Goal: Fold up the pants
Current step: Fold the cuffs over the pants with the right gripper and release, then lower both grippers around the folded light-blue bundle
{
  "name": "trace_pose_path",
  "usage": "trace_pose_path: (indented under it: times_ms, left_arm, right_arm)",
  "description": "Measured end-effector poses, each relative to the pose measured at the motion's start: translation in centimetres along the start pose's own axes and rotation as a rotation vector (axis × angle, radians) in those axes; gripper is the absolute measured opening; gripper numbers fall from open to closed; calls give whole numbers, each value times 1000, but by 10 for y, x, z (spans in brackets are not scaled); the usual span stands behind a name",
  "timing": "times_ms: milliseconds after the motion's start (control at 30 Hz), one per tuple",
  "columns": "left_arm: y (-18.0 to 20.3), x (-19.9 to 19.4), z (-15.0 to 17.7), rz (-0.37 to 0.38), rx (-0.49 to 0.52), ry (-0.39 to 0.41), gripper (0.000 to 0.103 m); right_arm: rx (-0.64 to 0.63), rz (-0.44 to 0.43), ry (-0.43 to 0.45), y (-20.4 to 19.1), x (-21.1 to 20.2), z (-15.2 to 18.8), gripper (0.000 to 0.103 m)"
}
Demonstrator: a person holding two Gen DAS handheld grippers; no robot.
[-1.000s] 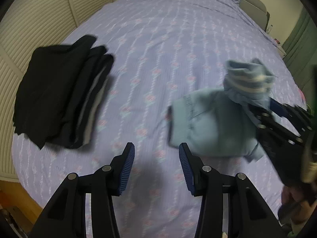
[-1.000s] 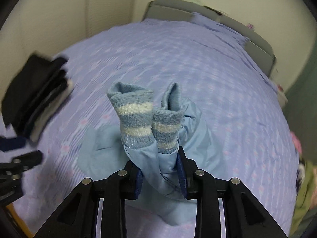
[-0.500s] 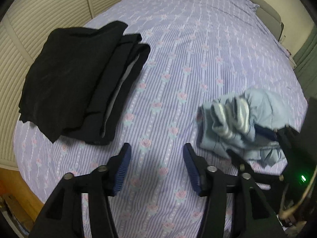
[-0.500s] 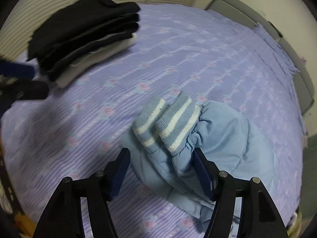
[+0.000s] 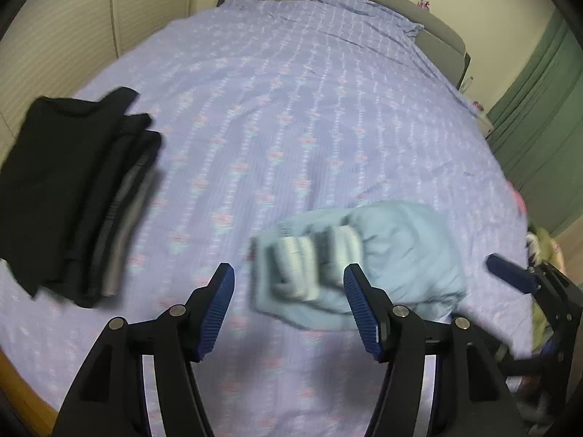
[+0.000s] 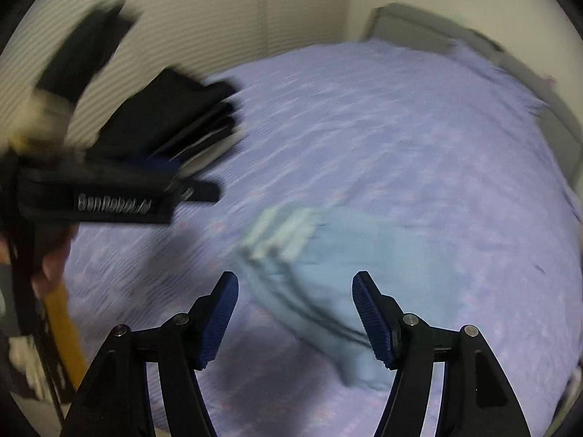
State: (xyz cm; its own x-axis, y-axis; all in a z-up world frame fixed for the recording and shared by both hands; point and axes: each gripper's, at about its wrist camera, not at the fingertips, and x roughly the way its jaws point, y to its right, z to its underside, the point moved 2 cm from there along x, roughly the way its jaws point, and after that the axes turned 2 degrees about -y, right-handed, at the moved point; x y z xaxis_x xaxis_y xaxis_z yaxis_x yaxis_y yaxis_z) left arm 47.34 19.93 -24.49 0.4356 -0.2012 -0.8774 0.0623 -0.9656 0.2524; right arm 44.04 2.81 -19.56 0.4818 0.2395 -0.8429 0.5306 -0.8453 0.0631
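Note:
The light blue pants (image 5: 397,255) lie in a folded bundle on the bed, striped cuffs (image 5: 302,255) on top. My left gripper (image 5: 288,272) hovers above their cuff end, its jaws opening and touching nothing. In the right wrist view the same pants (image 6: 357,255) lie below my right gripper (image 6: 295,277), which stands open and holds nothing. One of the right gripper's fingers (image 5: 510,273) shows right of the pants. The left gripper's body (image 6: 120,198) crosses the left of the right wrist view.
A stack of folded dark clothes (image 5: 73,189) sits at the bed's left side, near slatted doors (image 5: 73,36). The lilac patterned sheet (image 5: 291,91) runs back to a grey headboard (image 5: 437,32). Green fabric (image 5: 539,138) hangs at the right. A hand (image 6: 51,266) holds the left gripper.
The right gripper let go of the pants' cuff end, and the bundle now lies on the bed. Both grippers opened wider and drew back and upward.

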Motion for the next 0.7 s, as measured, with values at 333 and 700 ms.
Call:
trace_pose_path:
  times_ms: [333,700]
  left_arm:
    - [26,73,-14,44,-84,-120,54]
    - [9,78,-11,-31,-120,-126,9]
  right_arm:
    - [534,23,-93,148,41,48,74]
    - [588,-109,-116,142,70,50,74]
